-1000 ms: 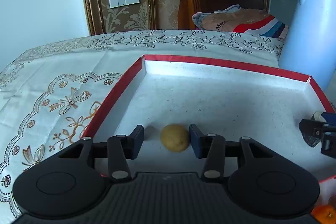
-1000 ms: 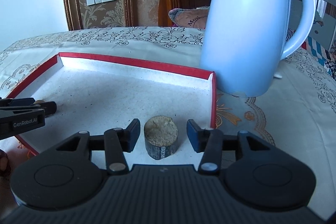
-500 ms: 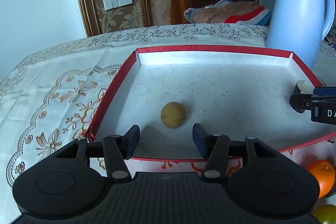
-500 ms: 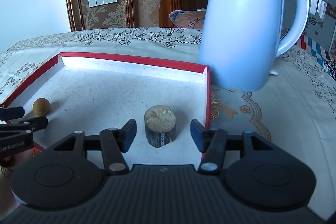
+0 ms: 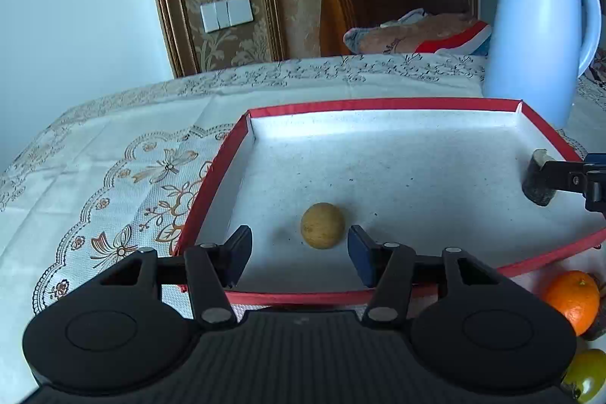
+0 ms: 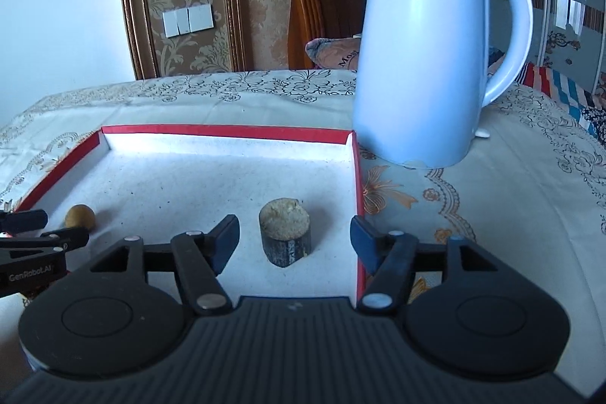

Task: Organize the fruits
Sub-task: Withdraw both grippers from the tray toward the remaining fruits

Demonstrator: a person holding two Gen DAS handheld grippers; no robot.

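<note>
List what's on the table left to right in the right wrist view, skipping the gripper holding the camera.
left gripper → small round fruit → dark cylindrical chunk → tray's right red wall → white kettle

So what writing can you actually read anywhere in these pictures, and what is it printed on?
"Midea": on the white kettle, its first letter partly lost in glare.
"GenRobot.AI": on the left gripper, at the right wrist view's left edge.
"Mos...": on the patterned cushion, cut off by the kettle.
Nothing else is legible.
</note>
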